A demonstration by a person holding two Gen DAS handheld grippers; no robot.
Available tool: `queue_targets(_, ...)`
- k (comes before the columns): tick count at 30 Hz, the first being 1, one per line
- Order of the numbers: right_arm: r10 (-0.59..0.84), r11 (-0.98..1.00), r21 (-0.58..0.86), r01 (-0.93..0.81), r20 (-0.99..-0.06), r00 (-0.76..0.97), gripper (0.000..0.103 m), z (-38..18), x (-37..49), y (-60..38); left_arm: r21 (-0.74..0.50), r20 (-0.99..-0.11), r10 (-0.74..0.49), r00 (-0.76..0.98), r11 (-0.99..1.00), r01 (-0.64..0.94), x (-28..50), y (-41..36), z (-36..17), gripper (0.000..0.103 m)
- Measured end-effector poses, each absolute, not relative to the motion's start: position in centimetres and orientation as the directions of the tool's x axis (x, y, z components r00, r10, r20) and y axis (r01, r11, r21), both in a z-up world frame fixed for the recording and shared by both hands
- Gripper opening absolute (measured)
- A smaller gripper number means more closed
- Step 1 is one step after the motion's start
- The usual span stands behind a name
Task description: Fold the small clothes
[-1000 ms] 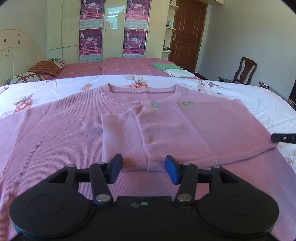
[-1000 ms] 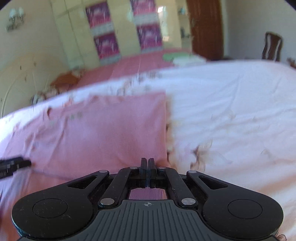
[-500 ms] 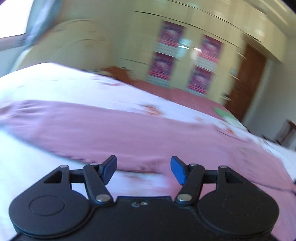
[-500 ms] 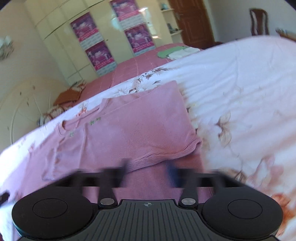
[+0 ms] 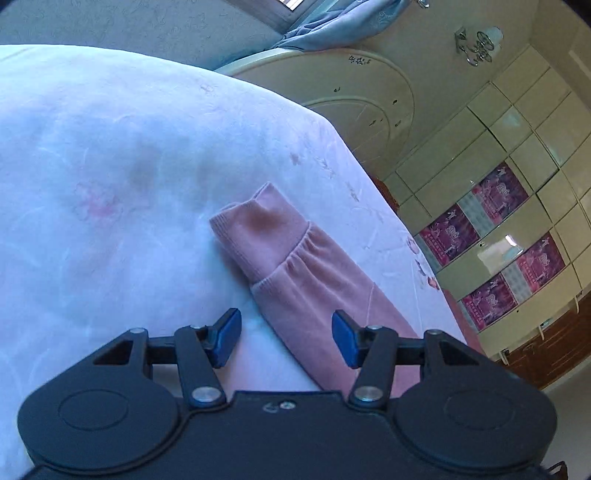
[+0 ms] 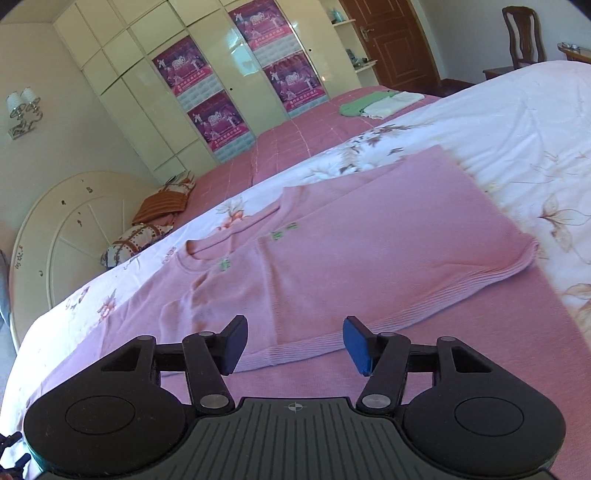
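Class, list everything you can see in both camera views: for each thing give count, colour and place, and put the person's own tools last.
Sweater: one, pink, spread on the bed, right side folded over.
Sleeve: one, pink, stretched out on the quilt, cuff at its far end.
Quilt: one, white with flowers, under the sweater.
Bedspread: one, pink, beyond the quilt.
Folded clothes: two, green and white, on the bedspread.
Pillows: two, striped and patterned, by the headboard.
Headboard: one, cream.
Wardrobe: one, cream, four magenta posters.
Door: one, brown.
Chair: one, brown, far right.
Wall lamp: one.
Left tool: black, blue pads, open above the sleeve.
Right tool: black, open over the sweater's hem.
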State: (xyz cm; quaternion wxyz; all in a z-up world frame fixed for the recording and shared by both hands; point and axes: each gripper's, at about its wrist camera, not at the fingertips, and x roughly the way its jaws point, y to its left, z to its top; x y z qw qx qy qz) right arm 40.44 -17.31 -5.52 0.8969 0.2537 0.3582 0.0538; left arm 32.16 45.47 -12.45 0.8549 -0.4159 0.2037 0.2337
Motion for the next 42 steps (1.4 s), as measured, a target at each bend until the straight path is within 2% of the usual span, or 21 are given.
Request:
queue_targets(5, 0.263, 0.870, 0.485, 0.089, -0.609, 0.748, 0.058, -4.7, 41.0, -16.0, -0.665, -0.512, 0.240, 0.825, 0.498, -0.557, 33.7, 47.4, -13.2, 0.052)
queue_targets(8, 0.253, 0.875, 0.475, 0.094, -0.614, 0.747, 0.058, -4.6, 41.4, -15.8, -0.652, -0.525, 0.247, 0.815, 0.499, -0.571, 34.6, 48.0, -13.2, 0.044)
queue_targets(11, 0.243, 0.875, 0.472, 0.110, -0.624, 0.743, 0.058, -5.0, 41.7, -15.9, -0.632, -0.524, 0.262, 0.810, 0.519, -0.576, 34.6, 47.9, -12.2, 0.042)
queue_targets(12, 0.241, 0.874, 0.472, 0.114, -0.625, 0.742, 0.058, -5.1, 41.8, -16.0, -0.609, -0.524, 0.267, 0.809, 0.547, -0.574, 34.8, 47.6, -11.9, 0.038)
queue_targets(13, 0.241, 0.873, 0.474, 0.116, -0.625, 0.742, 0.058, -5.1, 41.7, -16.1, -0.558, -0.551, 0.259, 0.793, 0.593, -0.581, 35.4, 47.2, -11.6, 0.029)
queue_targets(14, 0.242, 0.873, 0.474, 0.116, -0.627, 0.740, 0.058, -5.2, 41.7, -16.2, -0.513, -0.583, 0.245, 0.775, 0.628, -0.585, 36.2, 46.9, -11.6, 0.010)
queue_targets(16, 0.241, 0.875, 0.469, 0.119, -0.635, 0.734, 0.058, -5.5, 41.9, -16.3, -0.453, -0.599, 0.256, 0.759, 0.673, -0.585, 36.9, 46.1, -11.3, 0.010)
queue_targets(19, 0.249, 0.868, 0.482, 0.118, -0.629, 0.737, 0.058, -5.6, 42.1, -16.8, -0.403, -0.544, 0.232, 0.806, 0.771, -0.494, 37.6, 42.8, -9.1, 0.009)
queue_targets(24, 0.260, 0.862, 0.496, 0.108, -0.614, 0.745, 0.058, -5.6, 42.0, -17.6, -0.359, -0.438, -0.008, 0.899, 0.918, -0.167, 40.7, 33.1, -5.1, 0.010)
queue_targets(28, 0.271, 0.857, 0.505, 0.098, -0.604, 0.750, 0.058, -5.6, 41.8, -18.4, -0.321, -0.415, -0.178, 0.892, 0.946, 0.040, 43.9, 23.0, -3.3, 0.009)
queue_targets(34, 0.276, 0.840, 0.532, 0.108, -0.591, 0.758, 0.058, -5.5, 41.1, -20.9, -0.285, -0.468, -0.311, 0.828, 0.939, 0.192, 46.5, 9.7, -5.7, 0.009)
queue_targets(42, 0.295, 0.786, 0.604, 0.133, -0.556, 0.777, 0.058, -5.0, 41.3, -24.8, -0.234, -0.565, -0.342, 0.751, 0.939, 0.252, 47.7, 0.8, -10.7, 0.010)
